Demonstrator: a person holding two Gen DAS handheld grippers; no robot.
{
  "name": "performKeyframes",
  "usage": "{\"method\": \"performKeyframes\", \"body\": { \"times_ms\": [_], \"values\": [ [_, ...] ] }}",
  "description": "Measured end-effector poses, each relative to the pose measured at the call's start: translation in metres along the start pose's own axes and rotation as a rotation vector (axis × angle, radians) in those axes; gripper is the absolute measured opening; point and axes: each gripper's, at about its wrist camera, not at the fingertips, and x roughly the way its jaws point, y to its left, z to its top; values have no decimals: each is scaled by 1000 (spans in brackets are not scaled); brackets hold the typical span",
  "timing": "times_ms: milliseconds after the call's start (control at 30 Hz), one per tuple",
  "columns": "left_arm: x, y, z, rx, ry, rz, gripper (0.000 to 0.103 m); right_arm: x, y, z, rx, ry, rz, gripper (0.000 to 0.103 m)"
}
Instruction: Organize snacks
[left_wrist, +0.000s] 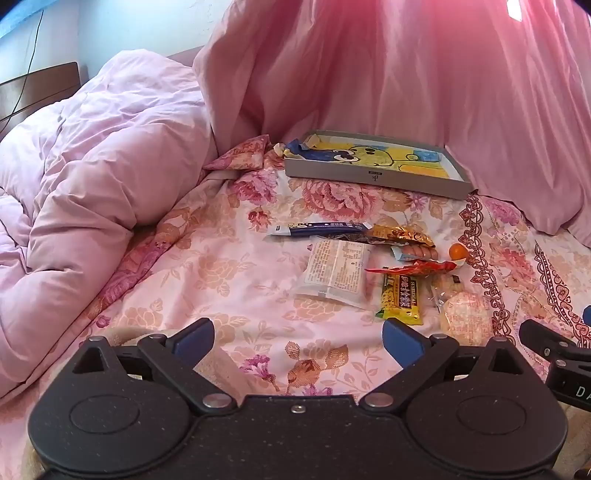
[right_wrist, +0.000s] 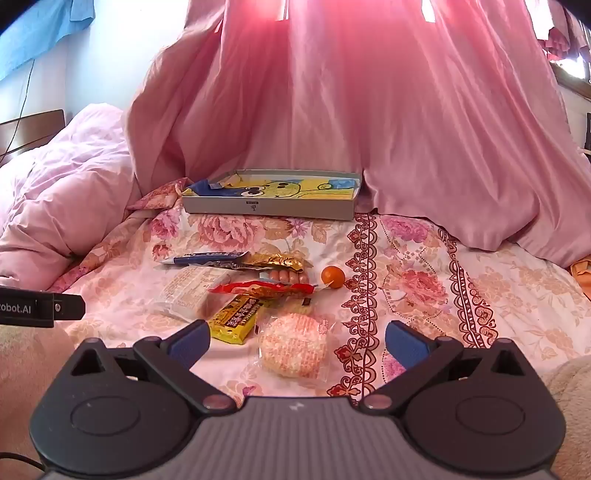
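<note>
Right wrist view: the right gripper (right_wrist: 295, 341) hangs spread wide and empty over a floral bedsheet (right_wrist: 424, 280), the snacks (right_wrist: 258, 295) lying just ahead of its jaws. Beyond them sits a shallow box (right_wrist: 269, 210) below pink curtains (right_wrist: 369, 110); the left gripper (left_wrist: 297, 339) is released too.

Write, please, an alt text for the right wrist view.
The open right gripper hovers over a round rice cracker among wrapped snacks on a floral bedsheet. Beyond lie a small orange and a shallow grey box.

I observe a floral bedsheet (right_wrist: 417, 280), rumpled pink duvet (left_wrist: 92, 177), backlit pink curtain (right_wrist: 369, 110), pale wall (right_wrist: 103, 66).
</note>
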Motion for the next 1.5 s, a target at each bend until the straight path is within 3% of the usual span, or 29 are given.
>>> {"method": "performKeyframes", "body": {
  "times_ms": [1500],
  "values": [
    [0, 0, -2, -2, 7, -4, 97, 3, -2, -3, -4, 13, -7, 103]
  ]
}}
